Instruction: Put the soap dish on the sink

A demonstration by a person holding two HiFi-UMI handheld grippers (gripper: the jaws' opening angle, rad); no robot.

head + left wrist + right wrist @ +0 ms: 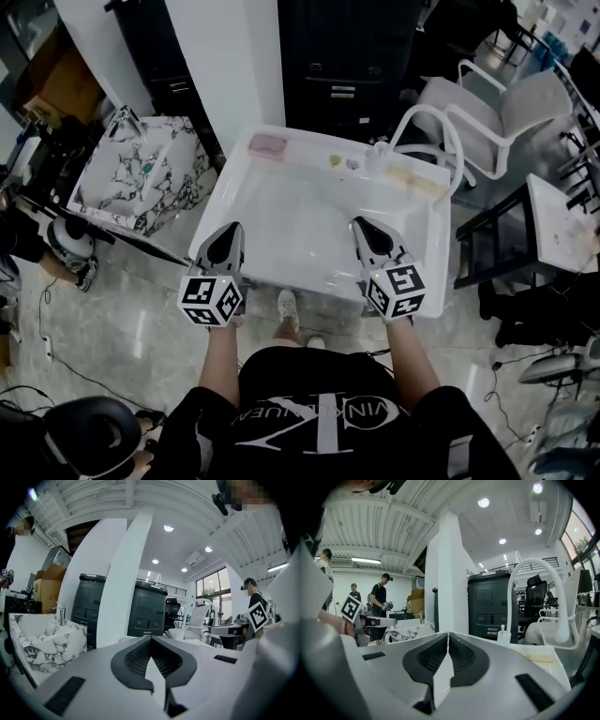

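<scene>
The soap dish (268,144) is a small pink tray that lies on the back left corner of the white sink (211,220). My left gripper (232,228) is over the sink's front left rim, shut and empty, well short of the dish. My right gripper (359,222) is over the front right of the basin, also shut with nothing in it. In the left gripper view the left gripper (151,637) has its jaws meeting at the tips. The right gripper (447,633) looks the same in the right gripper view. Neither gripper view shows the dish.
A white arched faucet (427,122) rises at the sink's back right, with a pale sponge (412,178) on the rim beside it. Small items (336,161) lie on the back rim. A marble sink (141,173) stands at left, a white chair (506,103) at right.
</scene>
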